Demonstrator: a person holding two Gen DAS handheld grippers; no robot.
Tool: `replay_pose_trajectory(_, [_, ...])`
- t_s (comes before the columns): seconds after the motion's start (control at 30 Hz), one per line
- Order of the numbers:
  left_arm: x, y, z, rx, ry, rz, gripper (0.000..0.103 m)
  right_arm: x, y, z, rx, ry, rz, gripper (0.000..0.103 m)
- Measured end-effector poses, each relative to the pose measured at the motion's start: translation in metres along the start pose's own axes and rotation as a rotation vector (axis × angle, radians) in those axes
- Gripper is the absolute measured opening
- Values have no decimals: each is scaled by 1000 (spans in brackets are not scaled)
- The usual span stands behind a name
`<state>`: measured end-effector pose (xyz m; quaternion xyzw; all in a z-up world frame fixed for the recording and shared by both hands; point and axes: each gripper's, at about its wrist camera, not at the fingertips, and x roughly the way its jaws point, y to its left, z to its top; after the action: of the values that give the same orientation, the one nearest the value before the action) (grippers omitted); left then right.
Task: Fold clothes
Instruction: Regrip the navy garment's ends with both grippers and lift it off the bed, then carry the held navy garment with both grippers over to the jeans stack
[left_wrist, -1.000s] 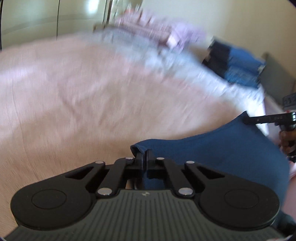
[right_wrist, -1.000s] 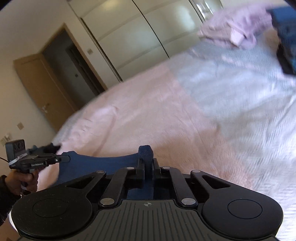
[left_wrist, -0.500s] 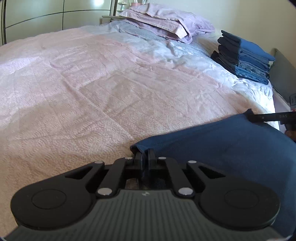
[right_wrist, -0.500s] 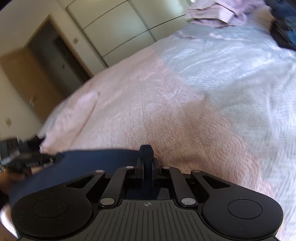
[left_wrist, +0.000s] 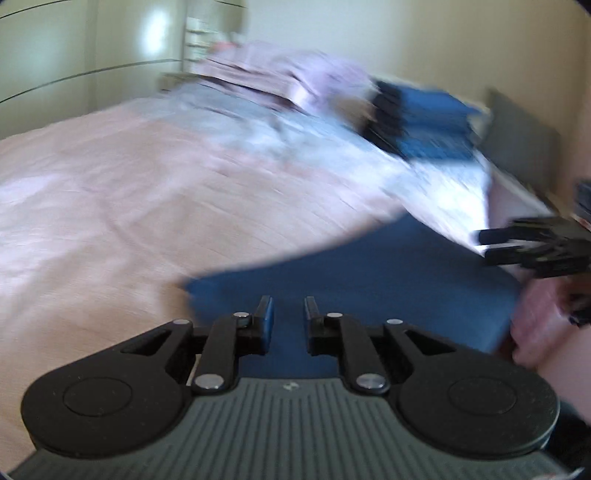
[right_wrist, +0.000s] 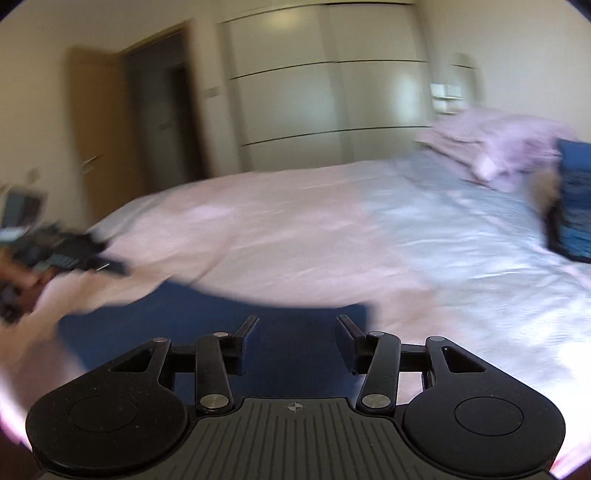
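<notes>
Across the near edge of the bed (left_wrist: 155, 206) lies the blue garment (left_wrist: 369, 273), spread flat for folding. Both grippers, left (left_wrist: 289, 308) and right (right_wrist: 295, 326), hover over it, jaws parted, gripping nothing.

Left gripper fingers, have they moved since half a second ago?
Yes. The left gripper has opened, its fingers apart and off the blue garment lying on the bed.

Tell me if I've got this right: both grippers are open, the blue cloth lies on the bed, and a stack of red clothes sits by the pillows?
Nearly. The stack of clothes by the pillows is blue, not red, as the left wrist view shows. The rest holds: the left gripper and right gripper are open, and the blue cloth lies on the bed.
</notes>
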<state>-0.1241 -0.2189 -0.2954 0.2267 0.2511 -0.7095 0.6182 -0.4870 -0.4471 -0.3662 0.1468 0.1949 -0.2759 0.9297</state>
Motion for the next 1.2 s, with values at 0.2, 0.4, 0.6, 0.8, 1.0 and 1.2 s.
replay_pose_trajectory(0.2, [26,-14,-24,42,64,20,15,19,7,-26,-24,114,29,48])
replay_pose_trajectory(0.4, [-21,-38,-21,216,5,115,28,-26,74,-23,-460,69,-32,82])
replay_pose_trajectory(0.6, [-45,-119,-62,717,-48,170,60,2,128,-77,-873,202,-137,82])
replay_pose_trajectory(0.8, [-1,-172,-84,980,6,236,68,46,127,-78,-1010,267,-170,47])
replay_pose_trajectory(1.0, [50,-177,-80,1183,66,475,56,30,123,-44,-926,197,-156,33])
replay_pose_trajectory(1.2, [56,-164,-63,1089,131,388,27,27,126,-66,-908,178,-163,43])
